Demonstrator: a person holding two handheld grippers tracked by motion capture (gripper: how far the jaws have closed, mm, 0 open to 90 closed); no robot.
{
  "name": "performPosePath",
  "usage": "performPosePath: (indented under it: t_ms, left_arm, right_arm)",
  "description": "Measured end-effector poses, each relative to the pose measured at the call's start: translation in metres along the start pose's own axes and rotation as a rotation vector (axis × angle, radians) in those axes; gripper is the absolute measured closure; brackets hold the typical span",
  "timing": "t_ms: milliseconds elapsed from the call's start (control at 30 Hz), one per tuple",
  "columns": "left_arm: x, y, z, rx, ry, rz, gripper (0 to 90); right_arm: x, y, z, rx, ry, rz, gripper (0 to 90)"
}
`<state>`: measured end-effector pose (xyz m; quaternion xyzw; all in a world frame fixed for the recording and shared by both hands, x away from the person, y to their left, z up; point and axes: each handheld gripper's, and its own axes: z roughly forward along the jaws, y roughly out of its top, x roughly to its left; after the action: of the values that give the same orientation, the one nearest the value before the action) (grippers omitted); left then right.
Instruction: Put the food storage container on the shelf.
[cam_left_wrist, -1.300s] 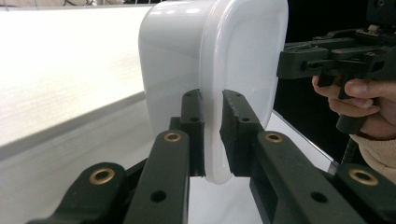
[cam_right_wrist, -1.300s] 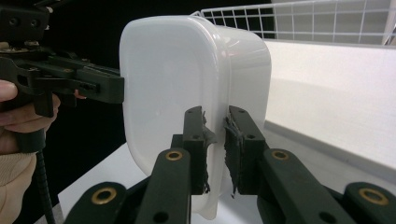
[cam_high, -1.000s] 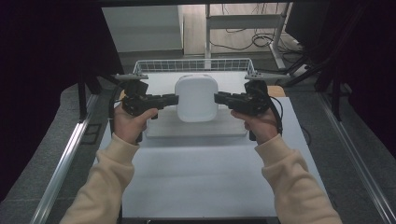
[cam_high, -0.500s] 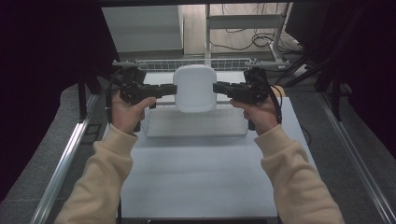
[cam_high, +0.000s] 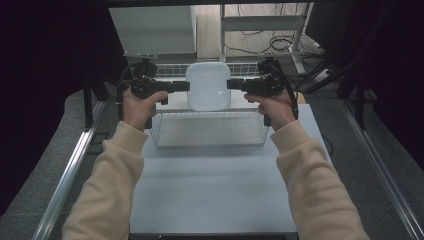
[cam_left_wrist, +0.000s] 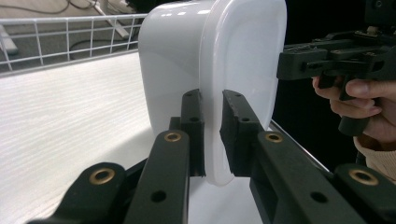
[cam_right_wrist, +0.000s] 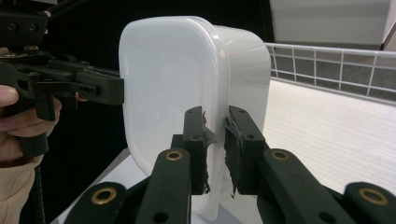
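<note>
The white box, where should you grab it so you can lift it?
By the thin rim of the white box, one gripper on each side: left gripper and right gripper pinch it there now. The rounded walls look too wide and smooth.

White container between both grippers

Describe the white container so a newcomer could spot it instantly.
Start at the white table and go to the wire basket at its far end. Above it, the white container hangs between the left tongs and right tongs, clamped by its rim: smooth, rounded and opaque, unlike the open mesh below.
</note>
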<state>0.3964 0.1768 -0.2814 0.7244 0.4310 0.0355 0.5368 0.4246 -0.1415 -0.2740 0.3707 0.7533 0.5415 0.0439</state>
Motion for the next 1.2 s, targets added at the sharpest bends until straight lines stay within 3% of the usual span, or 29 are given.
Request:
performPosePath:
  t_ms: [467,833,967,1067,1200]
  left_arm:
    - [0.018,0.006,0.018,0.035,-0.009,-0.061,79.7]
    - [0.028,0.01,0.026,0.028,-0.024,-0.105,79.7]
    - [0.036,0.014,0.03,0.027,-0.038,-0.153,79.5]
    - [0.045,0.017,0.034,0.023,-0.066,-0.211,79.1]
    - [0.058,0.022,0.039,0.035,-0.091,-0.259,77.3]
  right_arm:
    - [-0.021,0.005,0.014,0.049,-0.002,0.076,78.4]
    - [-0.033,0.009,0.021,0.064,0.005,0.122,78.1]
    - [-0.037,0.014,0.025,0.076,0.007,0.145,77.5]
    - [-0.041,0.019,0.03,0.087,0.002,0.161,76.1]
    - [-0.053,0.025,0.038,0.108,0.02,0.232,74.8]
